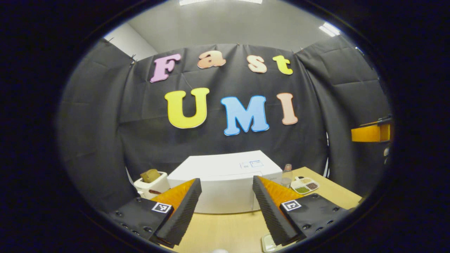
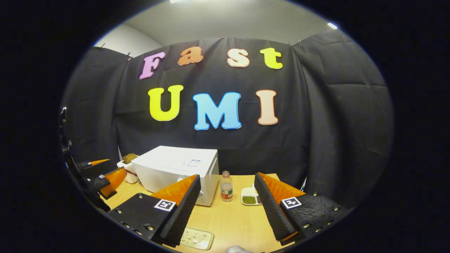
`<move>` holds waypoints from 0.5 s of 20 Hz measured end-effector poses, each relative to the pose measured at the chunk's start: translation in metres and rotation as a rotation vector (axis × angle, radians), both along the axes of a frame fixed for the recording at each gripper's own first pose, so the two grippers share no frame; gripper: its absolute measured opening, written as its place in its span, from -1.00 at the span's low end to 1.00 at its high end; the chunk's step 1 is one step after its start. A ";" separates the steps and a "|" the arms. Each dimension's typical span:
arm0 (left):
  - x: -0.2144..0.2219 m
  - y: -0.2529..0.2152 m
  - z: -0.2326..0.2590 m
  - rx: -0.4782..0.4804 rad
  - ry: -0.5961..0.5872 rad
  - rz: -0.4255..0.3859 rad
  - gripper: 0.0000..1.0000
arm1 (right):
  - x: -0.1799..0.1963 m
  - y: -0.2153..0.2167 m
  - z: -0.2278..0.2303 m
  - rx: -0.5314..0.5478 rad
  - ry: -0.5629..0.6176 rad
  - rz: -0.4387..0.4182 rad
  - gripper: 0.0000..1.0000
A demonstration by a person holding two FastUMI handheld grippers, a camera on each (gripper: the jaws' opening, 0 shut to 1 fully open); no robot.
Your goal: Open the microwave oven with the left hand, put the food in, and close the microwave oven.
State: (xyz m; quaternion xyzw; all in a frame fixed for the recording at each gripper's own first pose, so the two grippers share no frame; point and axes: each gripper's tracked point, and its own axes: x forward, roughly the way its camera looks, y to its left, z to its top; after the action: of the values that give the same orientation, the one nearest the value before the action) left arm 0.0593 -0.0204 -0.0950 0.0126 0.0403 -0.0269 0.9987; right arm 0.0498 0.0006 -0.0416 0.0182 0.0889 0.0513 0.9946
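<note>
Microwave oven [image 1: 225, 181], white and with its door closed, sits at lower centre of the left gripper view on the wooden table [image 1: 225, 230]; in the right gripper view it stands left of centre. Beside it toward the right of both views stand a small bottle [image 2: 226, 191] and a divided dish of food [image 2: 250, 197], with green and brown portions. A white toaster [image 1: 152, 184] holding a brown slice stands at the oven's other side. The left claw [image 1: 225, 211] hangs released, fingers wide apart, framing the oven front. The right claw [image 2: 225, 209] is likewise spread and holds nothing. A pale tray [image 2: 195, 238] lies on the table near the bottom edge.
</note>
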 end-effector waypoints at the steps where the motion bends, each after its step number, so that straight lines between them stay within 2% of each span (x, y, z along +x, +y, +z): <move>1: -0.009 0.012 0.012 0.002 -0.006 0.015 1.00 | -0.004 0.003 0.003 0.007 -0.003 0.004 0.87; 6: -0.040 0.049 0.054 -0.047 -0.020 0.033 1.00 | -0.009 0.000 0.019 0.007 -0.063 -0.039 0.87; 10: -0.051 0.066 0.075 -0.020 -0.049 0.038 1.00 | -0.017 -0.003 0.027 0.013 -0.084 -0.082 0.88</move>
State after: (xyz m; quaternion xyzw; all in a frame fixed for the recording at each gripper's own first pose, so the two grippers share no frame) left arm 0.0088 0.0452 -0.0200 0.0023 0.0157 -0.0078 0.9998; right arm 0.0330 -0.0027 -0.0149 0.0260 0.0459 0.0115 0.9985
